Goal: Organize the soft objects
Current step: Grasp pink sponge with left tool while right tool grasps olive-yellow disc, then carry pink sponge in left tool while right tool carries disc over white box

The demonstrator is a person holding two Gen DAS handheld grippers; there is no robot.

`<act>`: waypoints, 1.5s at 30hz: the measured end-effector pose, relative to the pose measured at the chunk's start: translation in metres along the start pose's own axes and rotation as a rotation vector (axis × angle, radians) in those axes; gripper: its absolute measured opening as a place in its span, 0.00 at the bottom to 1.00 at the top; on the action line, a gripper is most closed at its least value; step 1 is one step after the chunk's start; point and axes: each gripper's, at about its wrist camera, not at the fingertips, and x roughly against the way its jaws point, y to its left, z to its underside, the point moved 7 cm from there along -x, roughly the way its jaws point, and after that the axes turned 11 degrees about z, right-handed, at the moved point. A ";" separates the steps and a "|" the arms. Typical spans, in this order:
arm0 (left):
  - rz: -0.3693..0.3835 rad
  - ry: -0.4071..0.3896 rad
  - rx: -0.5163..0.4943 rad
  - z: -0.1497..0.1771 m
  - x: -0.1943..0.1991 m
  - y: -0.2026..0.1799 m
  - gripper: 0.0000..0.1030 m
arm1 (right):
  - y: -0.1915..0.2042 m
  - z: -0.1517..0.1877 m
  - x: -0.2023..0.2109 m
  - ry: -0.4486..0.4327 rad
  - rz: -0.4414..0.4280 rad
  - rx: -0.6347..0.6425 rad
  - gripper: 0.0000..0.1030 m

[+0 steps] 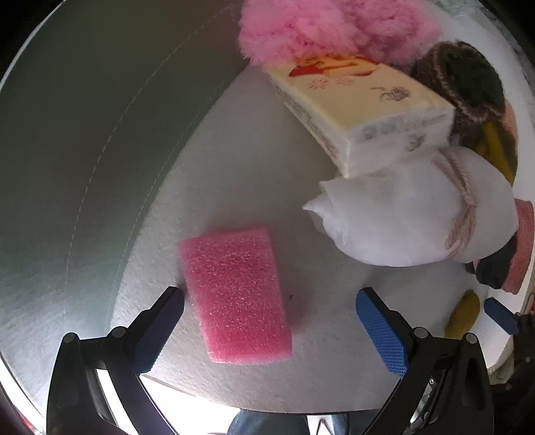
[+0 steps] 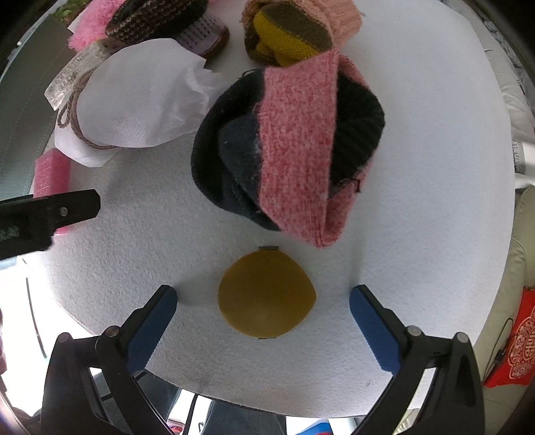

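Fingers first: my right fingers (image 2: 263, 302) stand spread as wide as they go, pointing down at the white bench (image 2: 418, 214), and the mustard-yellow round pad (image 2: 265, 296) lies flat on the bench in the gap between them, touched by neither blue pad. My left fingers (image 1: 269, 321) are likewise wide apart and hold nothing; the pink foam sponge (image 1: 235, 296) lies on the bench between them, close against the left-hand pad, though I cannot tell whether it touches. Just beyond the yellow pad sits a knitted hat in dark navy and black with a broad pink band (image 2: 294, 147) folded over it. Left of that, beyond the sponge, lies a white drawstring bag (image 1: 411, 214) with a pinkish cord gathered round it; it looks stuffed, but what is inside I cannot see. Its far edge touches a cream tissue pack (image 1: 361, 113) printed with a cartoon. Behind the pack sit a fluffy pink plush thing (image 1: 321, 30) and a brown striped knitted hat (image 1: 468, 77), both against it. Farthest on my right side is a bundle of yellow, olive and peach knitwear (image 2: 294, 30). A grey wall with a stitched seam (image 1: 83, 134) runs along the bench's left edge.
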 end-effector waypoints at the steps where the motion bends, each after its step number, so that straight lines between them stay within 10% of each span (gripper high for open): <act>1: 0.003 -0.004 0.005 0.000 0.000 -0.001 1.00 | 0.000 -0.002 0.000 0.001 0.000 0.000 1.00; 7: 0.000 0.063 0.037 -0.001 -0.004 -0.008 1.00 | -0.004 -0.006 0.003 0.026 -0.003 -0.006 0.95; 12: 0.000 0.069 -0.014 -0.005 0.001 -0.018 0.84 | -0.003 -0.007 0.025 0.006 -0.019 0.002 0.51; 16: 0.021 0.058 -0.080 -0.002 0.016 -0.020 0.47 | -0.009 -0.007 0.030 0.028 -0.061 -0.040 0.51; 28: 0.179 -0.016 -0.175 -0.001 0.061 -0.030 0.47 | -0.058 0.006 0.053 0.034 -0.185 -0.238 0.51; 45: 0.248 -0.212 -0.212 0.003 0.130 0.023 0.47 | -0.042 -0.043 0.120 -0.092 -0.139 -0.170 0.51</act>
